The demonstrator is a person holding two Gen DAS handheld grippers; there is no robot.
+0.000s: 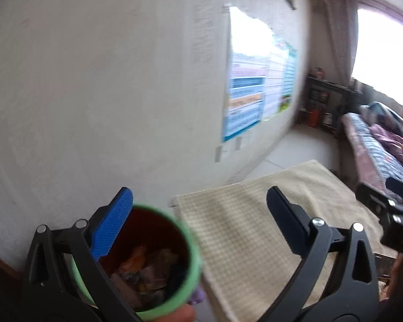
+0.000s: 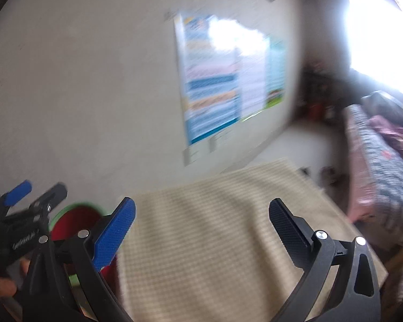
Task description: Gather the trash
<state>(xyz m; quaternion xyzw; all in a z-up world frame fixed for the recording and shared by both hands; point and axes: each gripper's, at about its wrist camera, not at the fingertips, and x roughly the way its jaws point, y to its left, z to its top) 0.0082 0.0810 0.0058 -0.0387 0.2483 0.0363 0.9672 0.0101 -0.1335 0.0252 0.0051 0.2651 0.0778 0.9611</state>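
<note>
A green-rimmed bin with a dark red inside stands at the lower left of the left wrist view, with several crumpled wrappers in it. My left gripper is open and empty above it; its blue finger overlaps the bin's near rim. The bin also shows in the right wrist view, low at the left. My right gripper is open and empty over a beige checked cloth. The left gripper shows at the left of that view.
The beige cloth covers a table beside a white wall with a poster. A bed with patterned bedding lies at the right under a bright window. A dark shelf stands in the far corner.
</note>
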